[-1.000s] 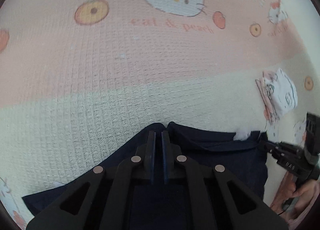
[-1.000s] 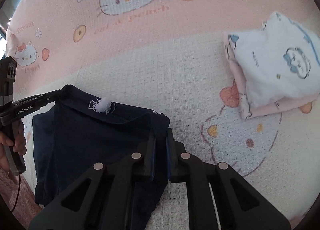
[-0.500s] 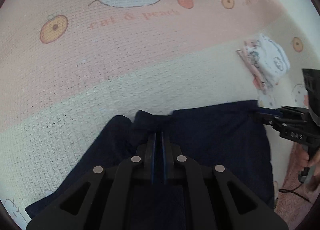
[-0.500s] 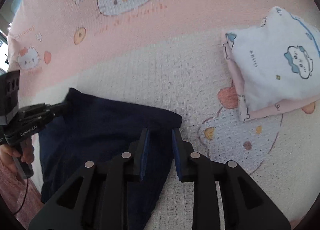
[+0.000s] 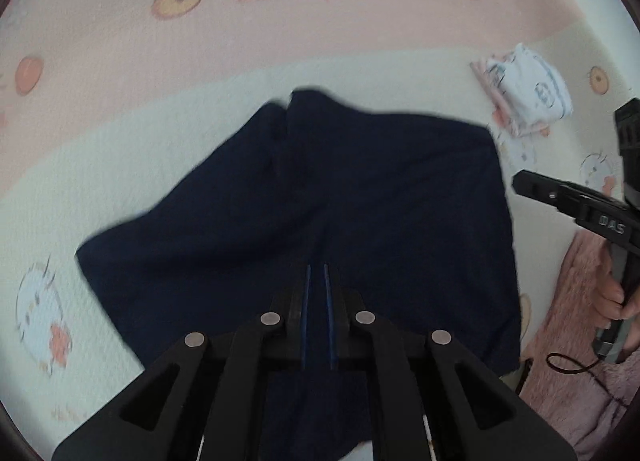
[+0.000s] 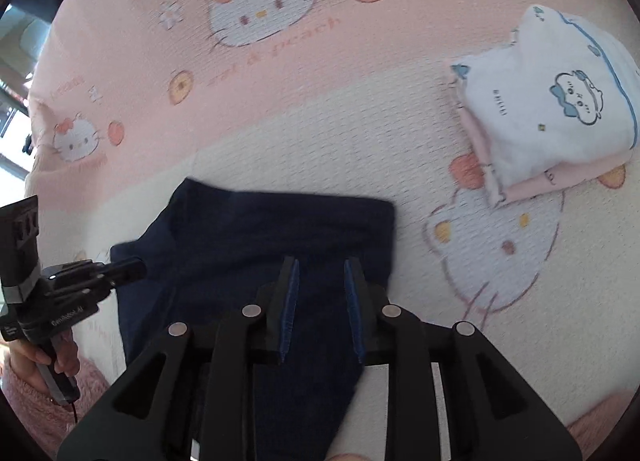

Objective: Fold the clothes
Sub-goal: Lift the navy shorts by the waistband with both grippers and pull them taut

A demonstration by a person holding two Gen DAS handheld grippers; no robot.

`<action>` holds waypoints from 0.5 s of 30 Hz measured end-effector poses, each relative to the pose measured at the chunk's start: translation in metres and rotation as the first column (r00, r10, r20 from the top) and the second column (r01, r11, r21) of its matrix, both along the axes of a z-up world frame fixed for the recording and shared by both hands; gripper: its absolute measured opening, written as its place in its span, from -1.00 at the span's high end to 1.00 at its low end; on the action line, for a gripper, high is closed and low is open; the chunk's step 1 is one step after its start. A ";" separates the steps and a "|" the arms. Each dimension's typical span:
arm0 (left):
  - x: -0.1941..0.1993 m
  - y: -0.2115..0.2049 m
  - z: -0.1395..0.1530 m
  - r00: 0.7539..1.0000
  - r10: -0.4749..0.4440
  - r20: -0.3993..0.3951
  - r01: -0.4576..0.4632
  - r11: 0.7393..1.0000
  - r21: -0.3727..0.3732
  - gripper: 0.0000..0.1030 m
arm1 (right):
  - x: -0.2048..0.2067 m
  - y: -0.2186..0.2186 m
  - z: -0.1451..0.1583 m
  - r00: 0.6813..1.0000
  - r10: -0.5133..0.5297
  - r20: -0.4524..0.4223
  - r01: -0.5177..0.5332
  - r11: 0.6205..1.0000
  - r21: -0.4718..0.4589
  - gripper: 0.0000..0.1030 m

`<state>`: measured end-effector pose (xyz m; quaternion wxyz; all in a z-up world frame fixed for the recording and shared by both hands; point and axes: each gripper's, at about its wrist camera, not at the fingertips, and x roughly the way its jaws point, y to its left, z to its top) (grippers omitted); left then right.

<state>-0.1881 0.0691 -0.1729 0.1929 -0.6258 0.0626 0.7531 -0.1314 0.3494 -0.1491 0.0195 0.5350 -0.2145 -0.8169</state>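
Observation:
A dark navy garment lies spread flat on the Hello Kitty bed cover. My left gripper hovers over its near part with the jaws shut to a thin slit. No cloth rises with it. In the right wrist view the left gripper points at the garment's left edge. My right gripper is open above the garment's right near part, its blue pads apart and pressing on nothing. In the left wrist view the right gripper sits just off the garment's right edge.
A folded stack, white top over pink, lies to the far right on the cover. A person's hands in fluffy pink sleeves hold the grippers' handles at the near edge. A window side shows at far left.
The garment's far layer has been laid down and the white tuft is now hidden. My right gripper opened and let go of the cloth. My left gripper drew back and up from the far edge.

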 end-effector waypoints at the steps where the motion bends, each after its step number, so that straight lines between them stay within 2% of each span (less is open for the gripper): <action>1: 0.013 -0.012 0.000 0.999 0.031 0.010 -0.031 0.999 0.012 0.85 | 0.007 -0.017 0.003 0.999 0.041 0.012 -0.041 0.999 0.004 0.54; 6: 0.073 -0.065 -0.010 0.979 0.188 0.081 -0.195 0.977 0.081 0.84 | 0.048 -0.094 -0.001 0.972 0.222 0.076 -0.226 0.972 0.056 0.52; 7: 0.084 -0.074 -0.014 0.970 0.219 0.100 -0.229 0.969 0.096 0.84 | 0.059 -0.101 -0.007 0.967 0.233 0.101 -0.240 0.969 0.057 0.52; 10: 0.114 -0.088 -0.026 0.963 0.243 0.116 -0.253 0.964 0.080 0.84 | 0.091 -0.123 -0.025 0.949 0.263 0.173 -0.277 0.959 0.060 0.52; 12: 0.128 -0.097 -0.032 0.954 0.271 0.124 -0.282 0.956 0.080 0.84 | 0.097 -0.133 -0.034 0.943 0.270 0.193 -0.289 0.954 0.080 0.52; 15: 0.138 -0.111 -0.043 0.936 0.322 0.144 -0.341 0.930 0.138 0.78 | 0.108 -0.134 -0.040 0.940 0.271 0.206 -0.299 0.947 0.118 0.46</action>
